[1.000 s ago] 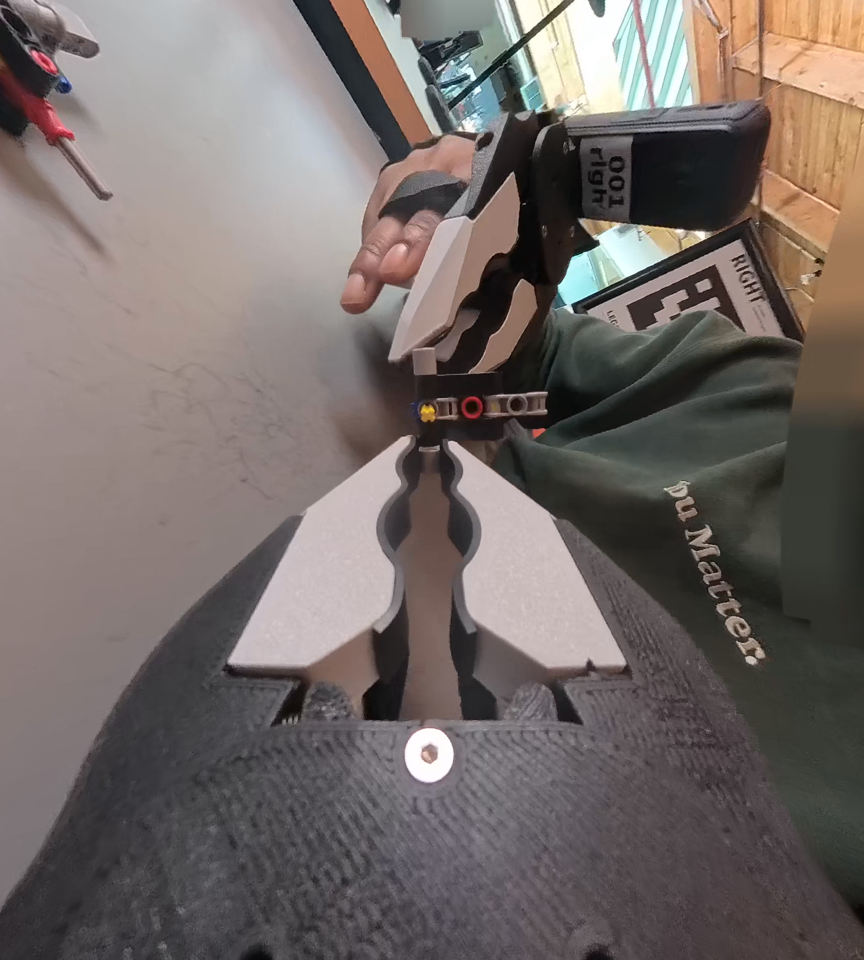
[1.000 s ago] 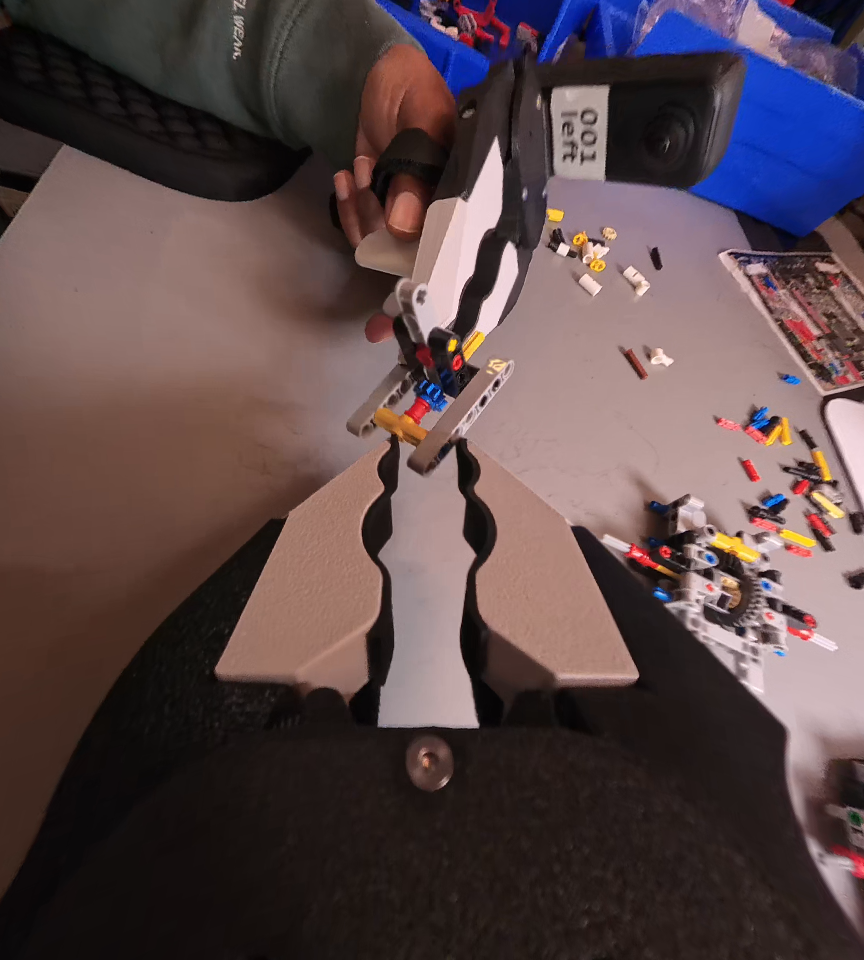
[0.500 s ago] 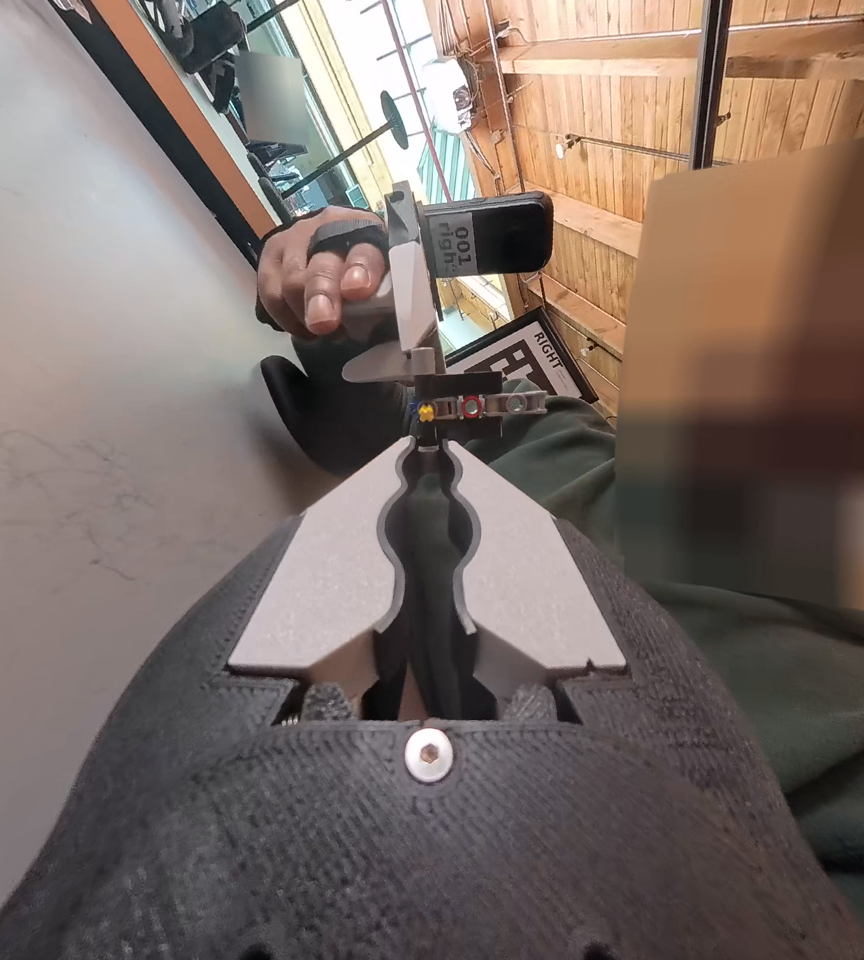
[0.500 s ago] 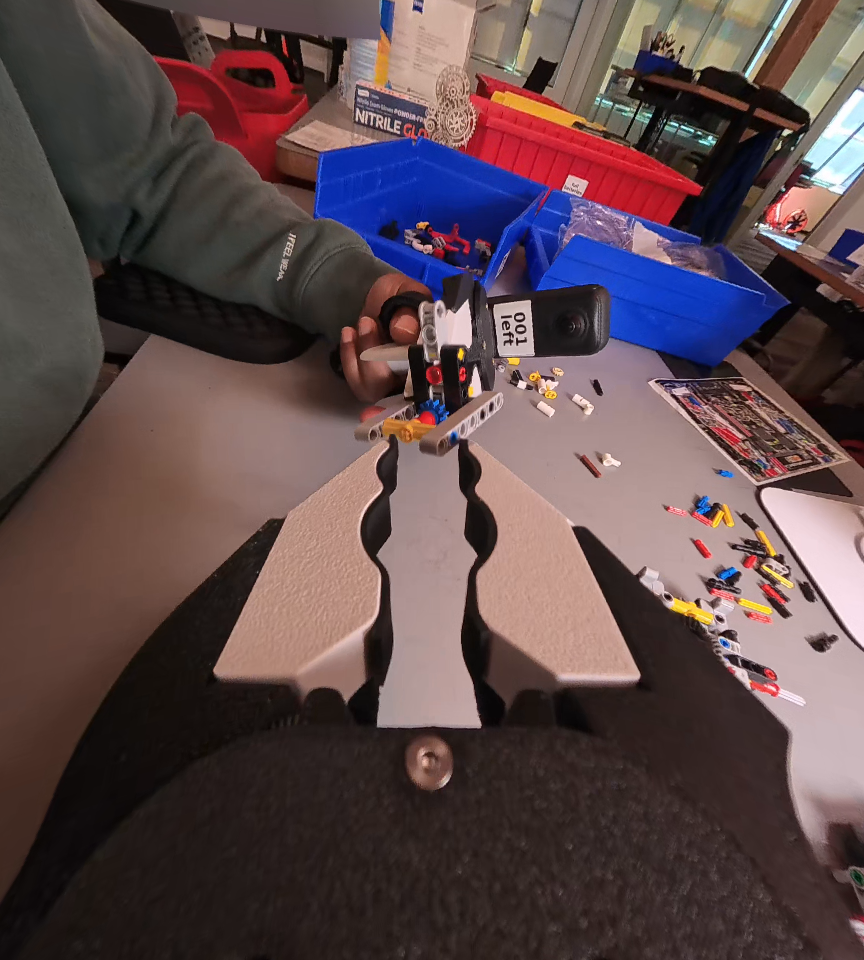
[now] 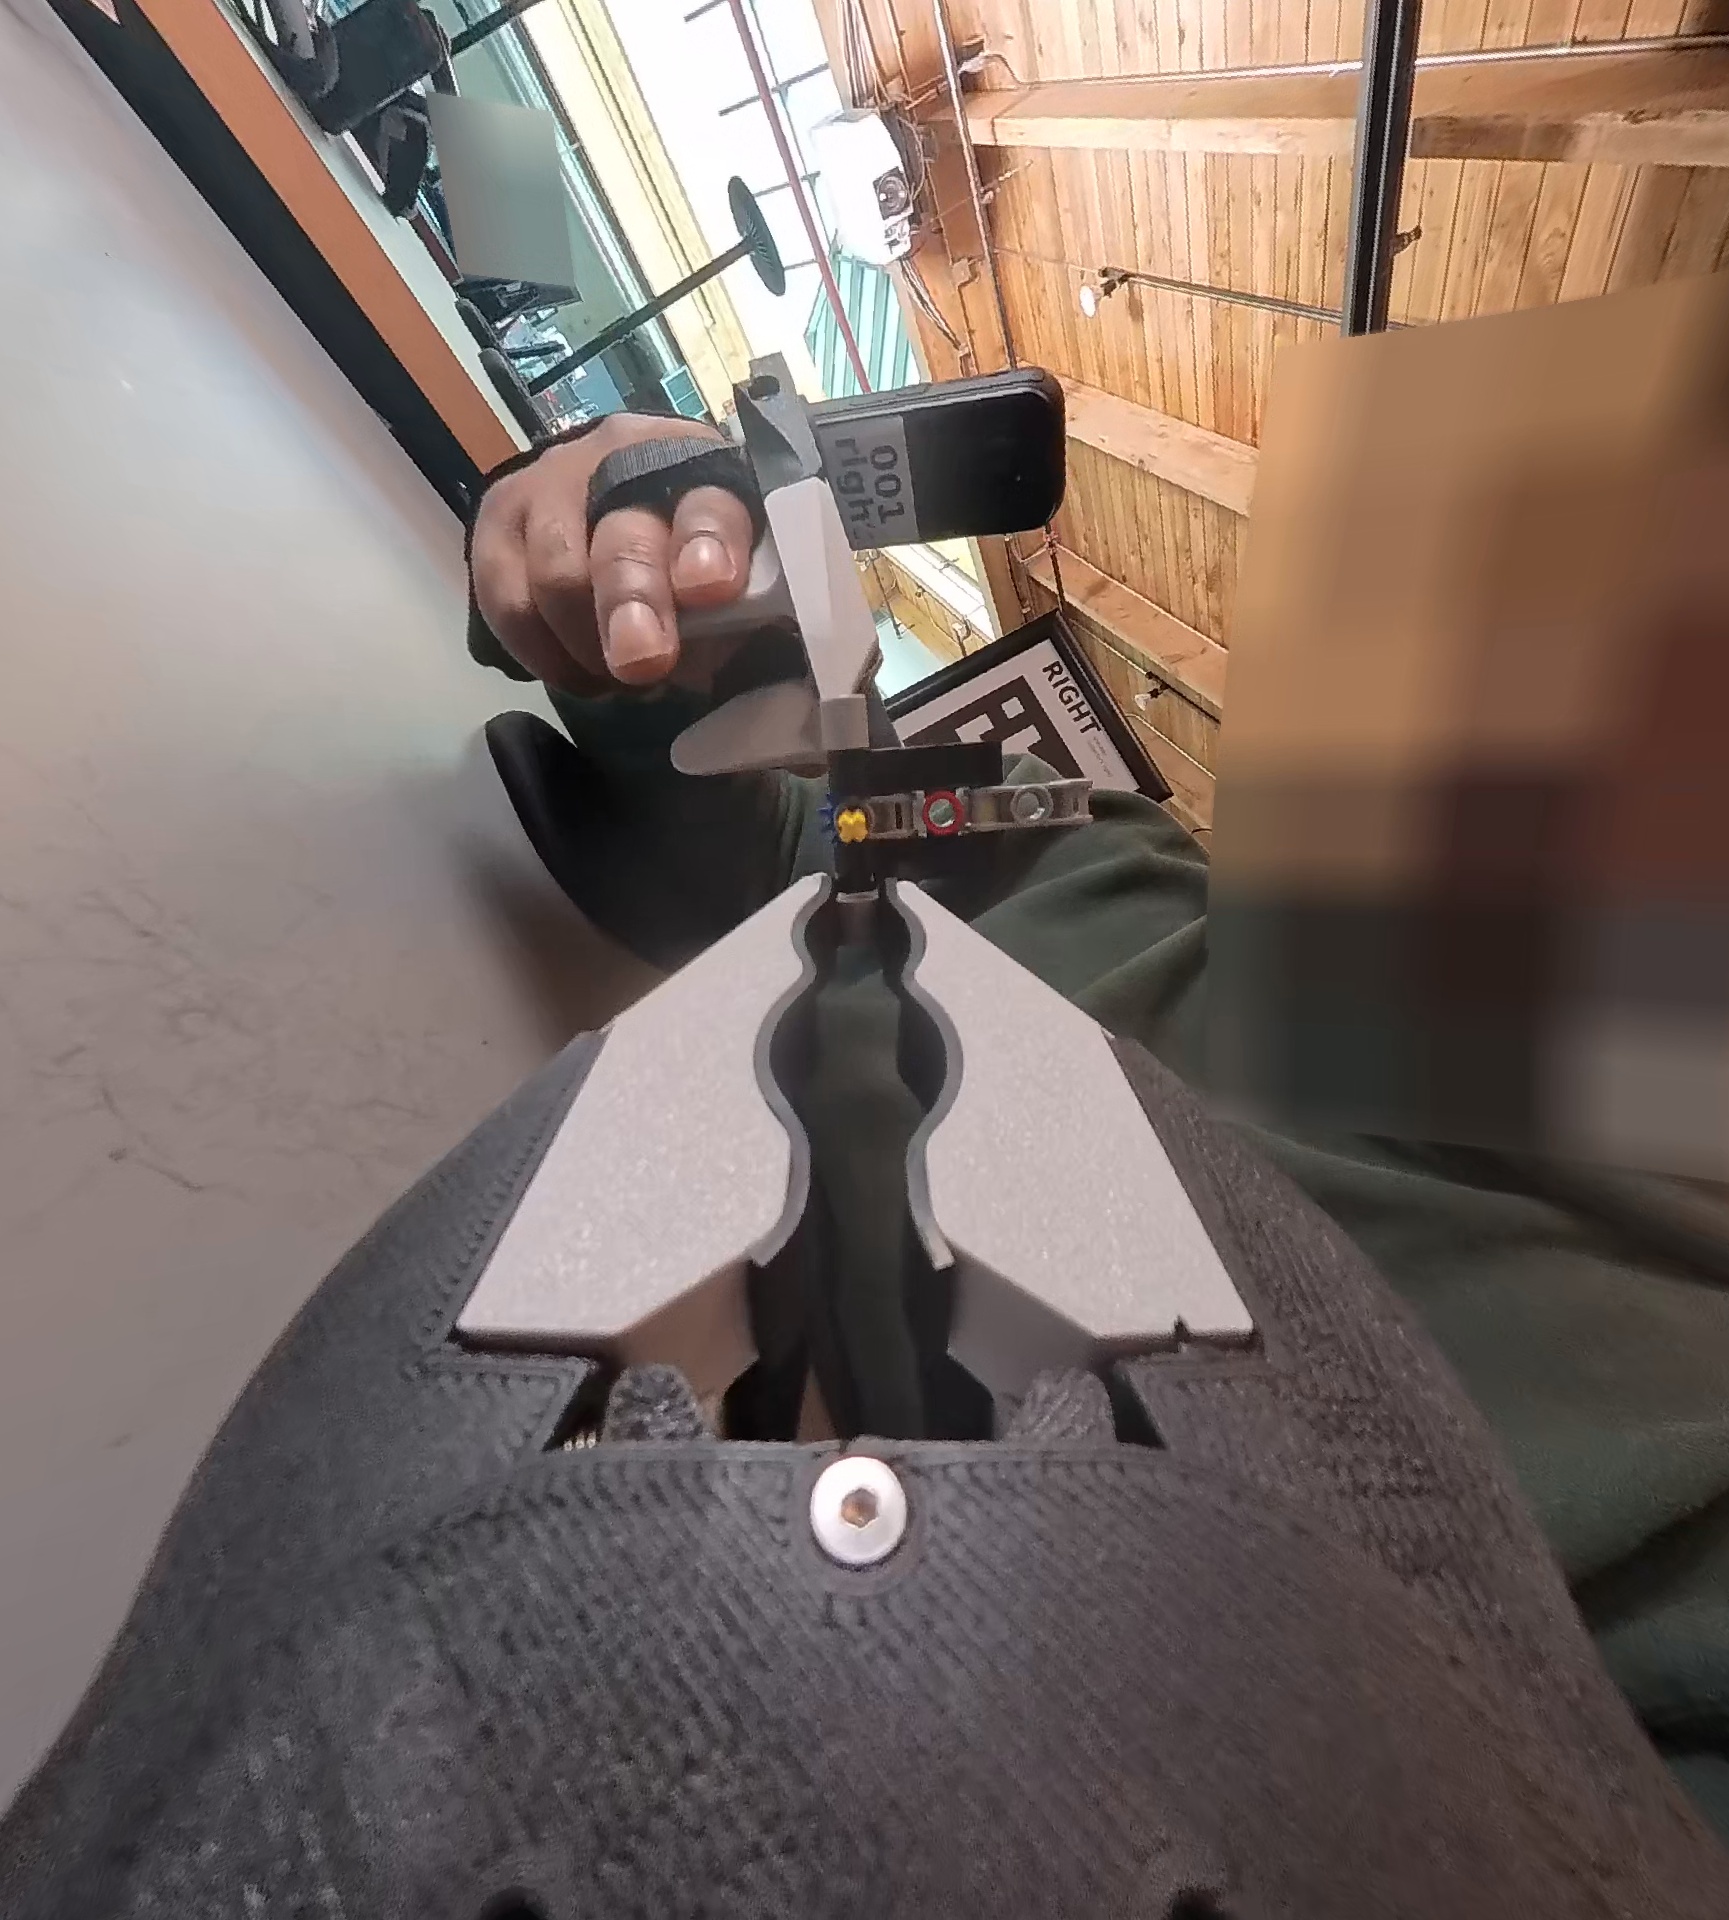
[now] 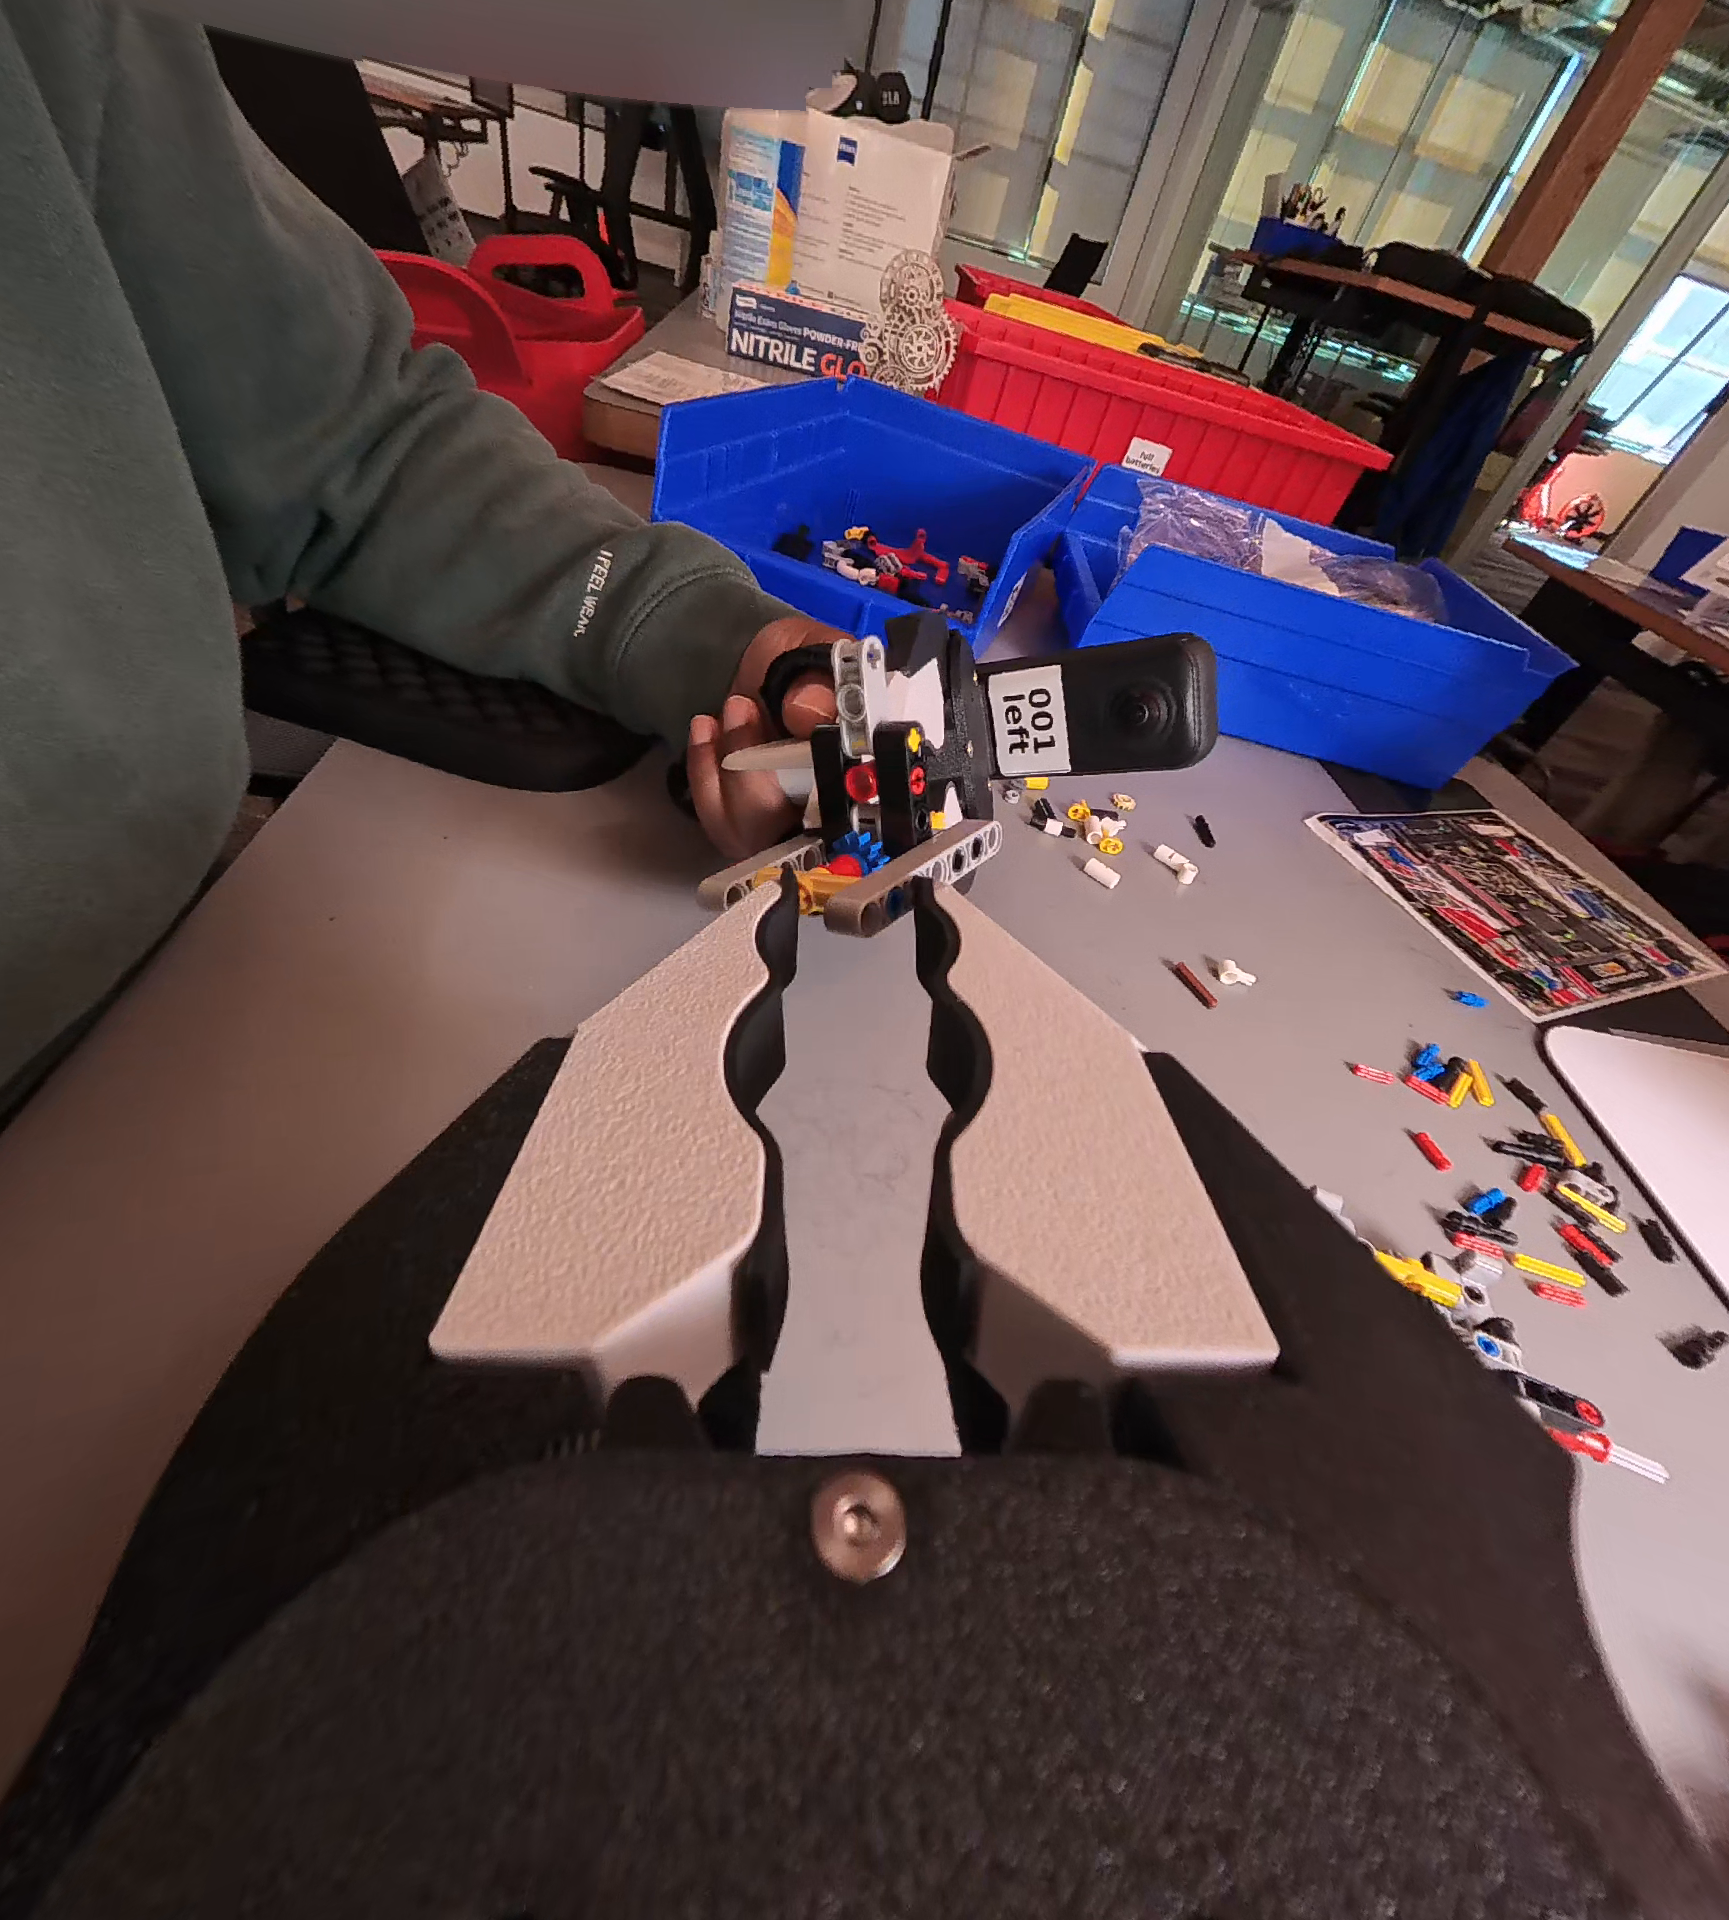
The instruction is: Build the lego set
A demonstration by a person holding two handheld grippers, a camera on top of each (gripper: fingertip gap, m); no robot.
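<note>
Small brick-built assembly of grey beams, black frames, a blue gear and yellow and red pins sits at the centre of both views, off the grey counter. Nearest in the right wrist view, the right tool has its black-padded fingers closed on the near grey beam and yellow pin. Nearest in the left wrist view, the left tool is almost shut, its tips pinching a thin black stub of the same assembly. Lower right, loose red, yellow, blue and black pins lie on the counter beside a printed instruction sheet. Beyond stand blue plastic bins and red bins.
</note>
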